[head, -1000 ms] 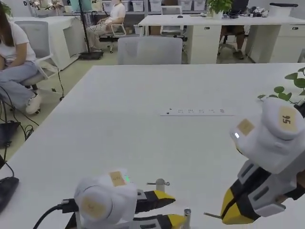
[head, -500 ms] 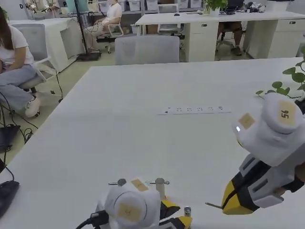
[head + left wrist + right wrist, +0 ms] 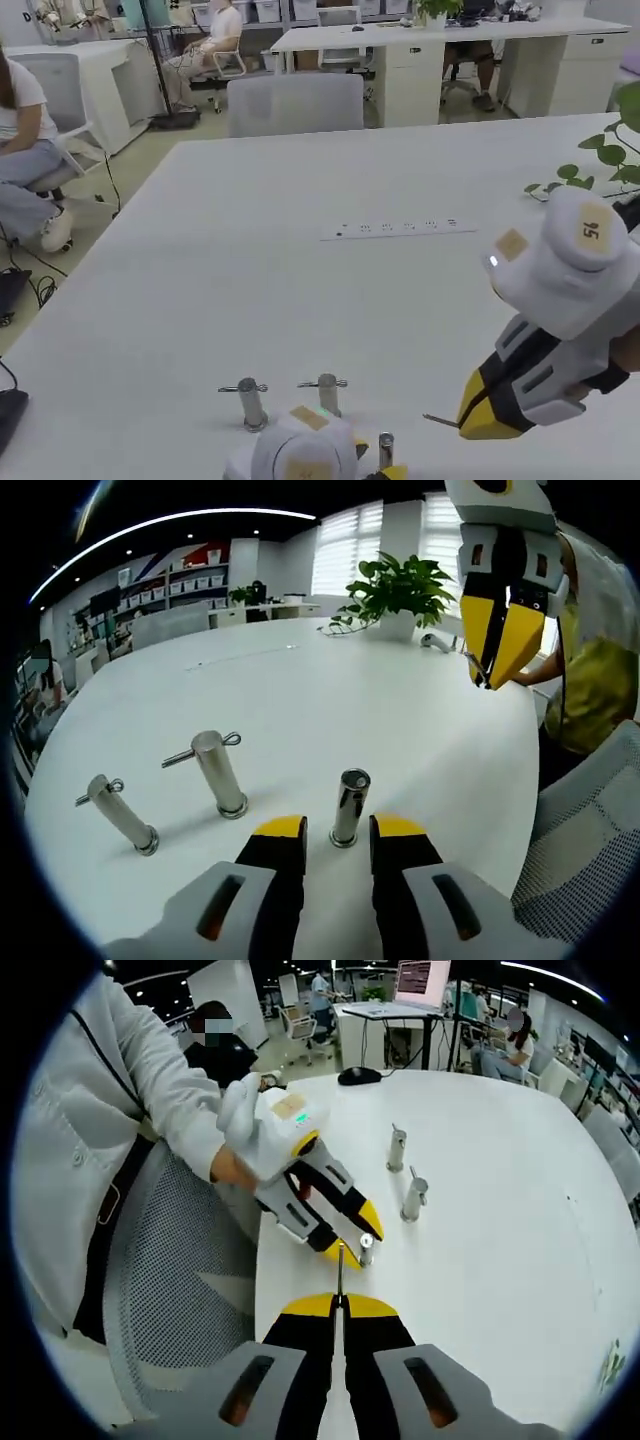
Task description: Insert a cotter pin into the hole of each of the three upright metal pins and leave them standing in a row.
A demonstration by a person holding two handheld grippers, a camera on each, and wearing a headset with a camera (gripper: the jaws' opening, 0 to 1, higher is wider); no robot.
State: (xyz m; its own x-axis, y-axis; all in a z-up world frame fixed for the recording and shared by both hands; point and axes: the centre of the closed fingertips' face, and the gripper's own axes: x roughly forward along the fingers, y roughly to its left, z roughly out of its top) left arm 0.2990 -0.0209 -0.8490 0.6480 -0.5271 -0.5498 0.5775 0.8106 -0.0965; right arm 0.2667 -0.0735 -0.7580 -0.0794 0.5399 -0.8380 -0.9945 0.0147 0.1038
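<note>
1. Near edge of the surface (image 3: 300, 260): the left gripper (image 3: 340, 827) lay low with its jaws spread. The bare metal pin (image 3: 350, 805) stood upright in the gap at the jaw tips, and no contact with either jaw was apparent. The cross hole of this pin could not be made out.

2. Just to the right, above the surface, the right gripper (image 3: 340, 1300) had its jaws pressed together on a cotter pin (image 3: 340, 1270). The free end of the cotter pin pointed toward the bare metal pin and stopped short of it.

3. Farther in, the middle pin (image 3: 218, 772) and the end pin (image 3: 122, 813) stood upright in line, each with a cotter pin through its head. A power strip (image 3: 395, 230) lay well beyond them toward the far edge.

CAUTION, judged hazards:
- Tipping. The bare metal pin was not clamped. A side push from the cotter pin against the wall beside the hole would probably topple it.
- Knock-on. A toppled pin could roll into the middle pin and break the row.
- Misalignment. If the hole did not face the right gripper, the tip would skid off the rounded wall.
- Slip. The cotter pin was gripped at one end, so a contact load could swing it in the jaws and shift its aim.
- Uneven closing of the left gripper could nudge the pin off its base.
</note>
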